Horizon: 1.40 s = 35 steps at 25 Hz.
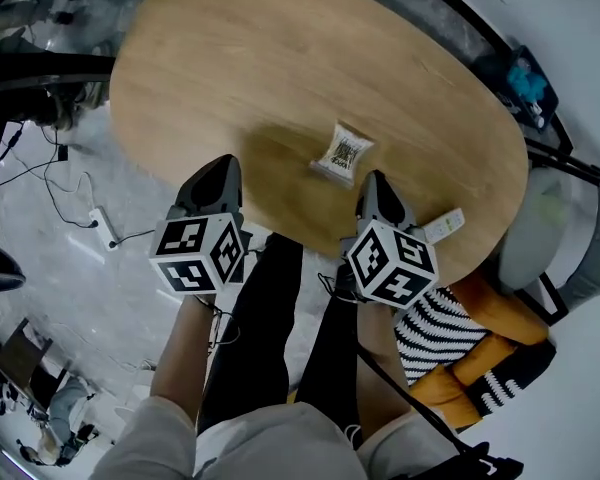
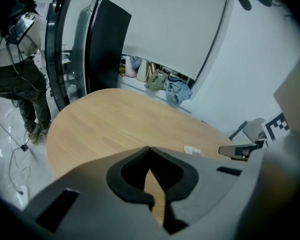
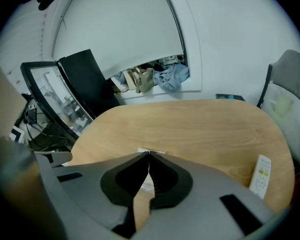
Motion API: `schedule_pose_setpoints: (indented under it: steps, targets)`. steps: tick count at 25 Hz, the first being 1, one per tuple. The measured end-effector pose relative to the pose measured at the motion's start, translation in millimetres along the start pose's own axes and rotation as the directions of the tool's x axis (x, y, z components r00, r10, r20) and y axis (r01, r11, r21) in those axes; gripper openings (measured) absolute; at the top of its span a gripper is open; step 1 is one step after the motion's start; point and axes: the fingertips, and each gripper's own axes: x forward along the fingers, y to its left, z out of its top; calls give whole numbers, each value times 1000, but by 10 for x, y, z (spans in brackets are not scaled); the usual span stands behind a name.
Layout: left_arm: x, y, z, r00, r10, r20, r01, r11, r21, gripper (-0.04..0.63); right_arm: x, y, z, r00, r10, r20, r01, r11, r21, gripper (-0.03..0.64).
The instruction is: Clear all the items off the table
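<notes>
Pretty plain room tbh. There's an oval light-wood table [image 1: 280, 68] on a pale glossy floor [image 1: 70, 308], with a white power strip [image 1: 102, 226] and thin black cables lying on the floor off the table's left side. Plain white walls [image 3: 230, 34], even soft light. A tall black glossy panel [image 2: 107, 49] stands past the far end, and a heap of bags and blue-grey clothes [image 2: 160, 81] sits along the wall's foot. A grey padded chair [image 1: 530, 238] is at the table's right edge, with orange and black-and-white striped fabric [image 1: 470, 343] just beside it.
</notes>
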Motion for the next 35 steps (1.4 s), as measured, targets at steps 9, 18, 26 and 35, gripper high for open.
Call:
schedule_pose_setpoints:
  steps: [9,18,26,35]
  targets:
    - [43,289,45,1000,5,-8,-6,1000,-22,8,205,182,-99,997,-17,-74,15,1000,-20,28]
    - [126,499,68,1000,5,-14,-6,1000,-29,8,483,213,-243,990,-64,-126,60,998,-32,232]
    - [104,647,-23,999,34,-30,-35,999,-26,8,761,168,-356,982,-109,-153,114,993,22,301]
    - [118,602,-67,999,32,-42,-32,999,-16,8,871,69,-421,962,-203,-181,209,978,15,293]
